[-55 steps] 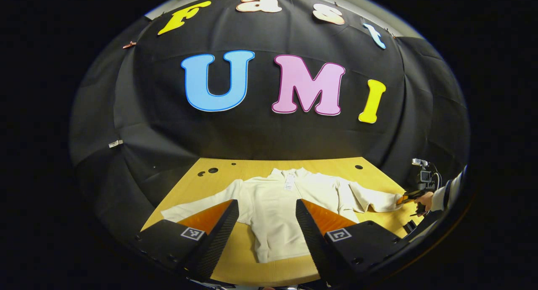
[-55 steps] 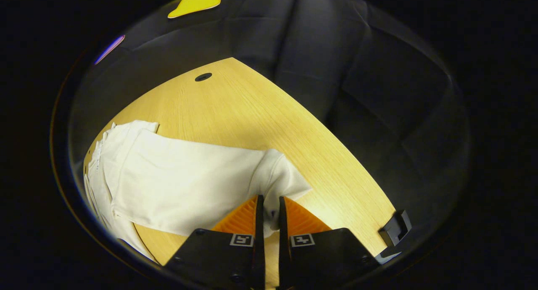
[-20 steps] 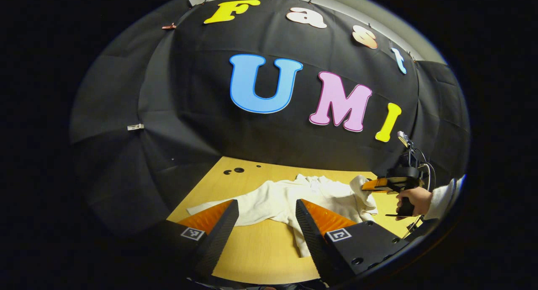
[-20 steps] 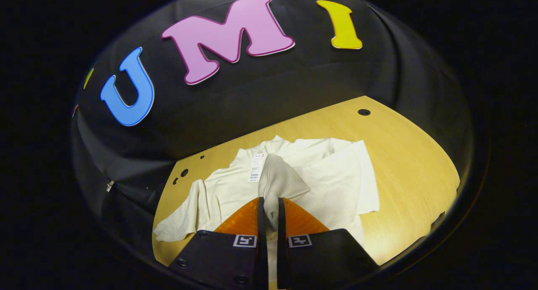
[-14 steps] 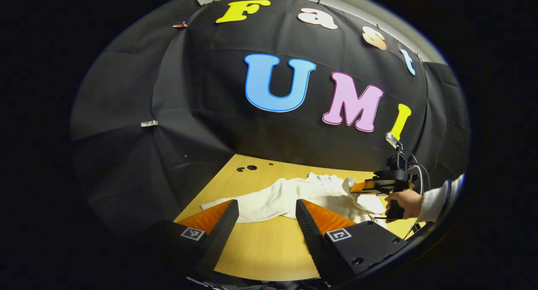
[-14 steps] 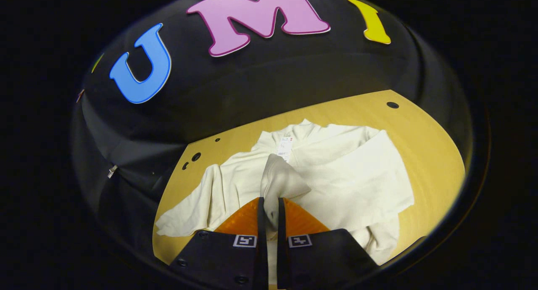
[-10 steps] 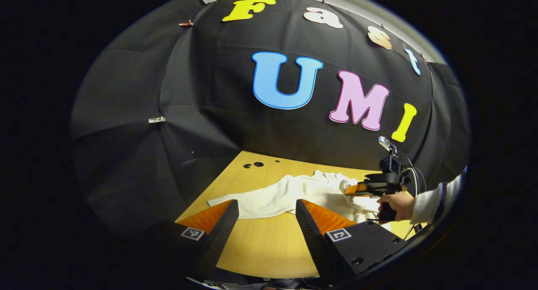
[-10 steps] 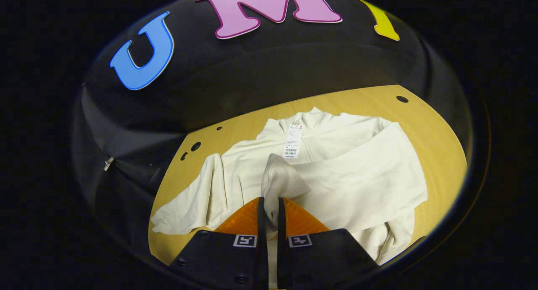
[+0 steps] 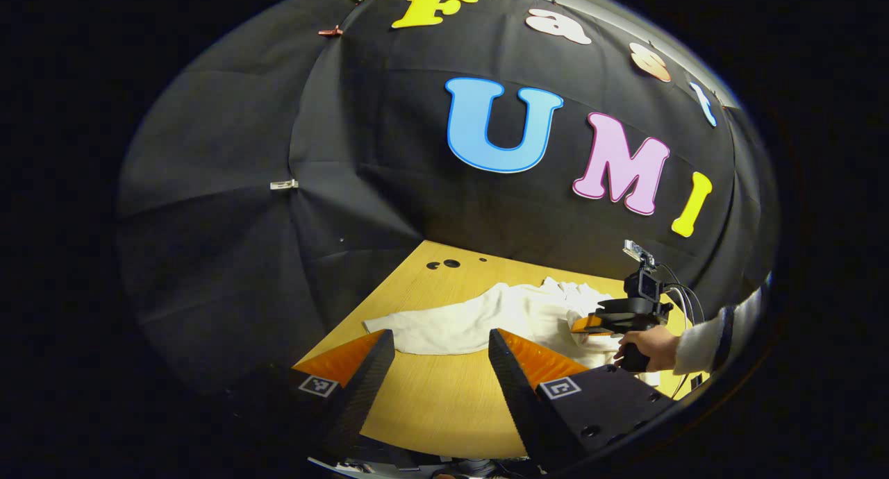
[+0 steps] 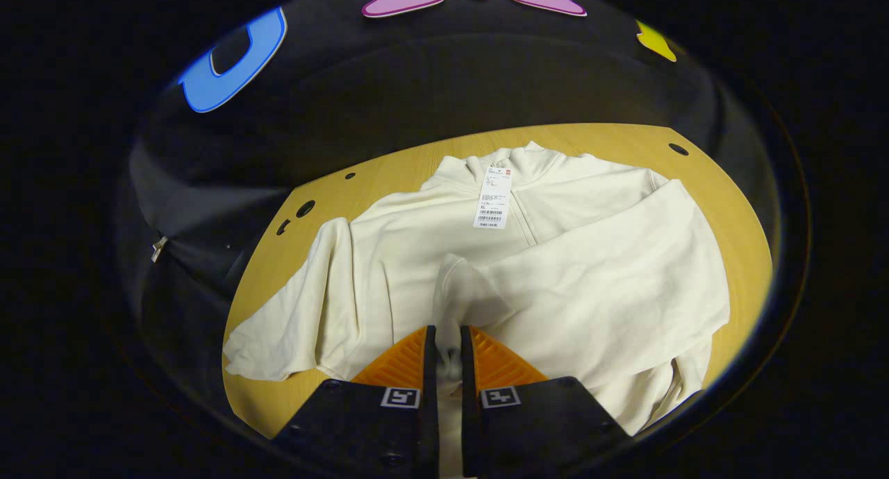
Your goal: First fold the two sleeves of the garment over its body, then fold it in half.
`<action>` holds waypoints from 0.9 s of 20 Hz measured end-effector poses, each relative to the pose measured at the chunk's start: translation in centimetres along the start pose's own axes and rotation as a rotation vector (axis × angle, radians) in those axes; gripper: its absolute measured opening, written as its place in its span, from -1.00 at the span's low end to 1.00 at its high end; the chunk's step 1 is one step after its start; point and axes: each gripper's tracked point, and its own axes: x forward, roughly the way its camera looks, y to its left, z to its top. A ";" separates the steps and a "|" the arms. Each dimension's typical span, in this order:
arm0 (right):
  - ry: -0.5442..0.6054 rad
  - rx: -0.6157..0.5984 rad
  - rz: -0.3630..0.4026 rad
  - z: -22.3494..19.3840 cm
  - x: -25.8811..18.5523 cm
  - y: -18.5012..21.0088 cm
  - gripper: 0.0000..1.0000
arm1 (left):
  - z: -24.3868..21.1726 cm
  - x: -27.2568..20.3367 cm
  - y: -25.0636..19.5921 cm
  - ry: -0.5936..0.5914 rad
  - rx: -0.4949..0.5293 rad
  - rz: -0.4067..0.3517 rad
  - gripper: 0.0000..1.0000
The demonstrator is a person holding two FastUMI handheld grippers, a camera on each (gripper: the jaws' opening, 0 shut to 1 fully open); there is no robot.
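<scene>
A cream sweatshirt point(image 10: 430, 257) lies flat on the wooden table point(image 10: 611, 142), collar at the far side with a paper tag point(image 10: 493, 198) on it. My right gripper point(image 10: 444, 357) is shut on the cuff of one sleeve point(image 10: 590, 284), which now lies across the body. The other sleeve point(image 10: 292, 326) stretches out flat toward the left. In the left gripper view that sleeve point(image 9: 444, 326) lies just beyond my left gripper point(image 9: 441, 357), which is open and holds nothing. Farther right there, the right gripper point(image 9: 611, 319) sits low over the sweatshirt in a person's hand point(image 9: 642, 343).
Small dark holes point(image 10: 302, 208) mark the table's far left part, and another hole point(image 10: 678, 149) sits at the far right. Bare wood point(image 9: 437, 402) lies in front of my left gripper. Black cloth walls close the table on the far sides.
My right gripper has carried the sleeve cuff over the sweatshirt's body and down close to it. My left gripper has swung leftward, staying open, so the sweatshirt sits farther right in its view.
</scene>
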 end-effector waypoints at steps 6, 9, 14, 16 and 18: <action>0.046 0.014 0.096 -1.3 -0.3 3.2 -0.17 | -0.1 2.5 1.2 0.001 0.001 0.033 0.80; 0.038 -0.001 0.150 -1.2 -1.7 4.5 0.39 | -0.6 4.4 1.6 0.021 -0.034 0.028 0.80; 0.025 -0.035 0.193 -1.4 -4.9 5.3 0.75 | -1.6 8.2 2.1 0.040 -0.090 0.034 0.80; -0.002 -0.055 0.213 -0.9 -6.9 5.3 0.80 | -2.3 10.3 3.1 0.058 -0.086 0.048 0.80; -0.021 -0.080 0.226 -0.5 -8.9 4.6 0.80 | -3.4 12.6 4.3 0.094 -0.110 0.059 0.80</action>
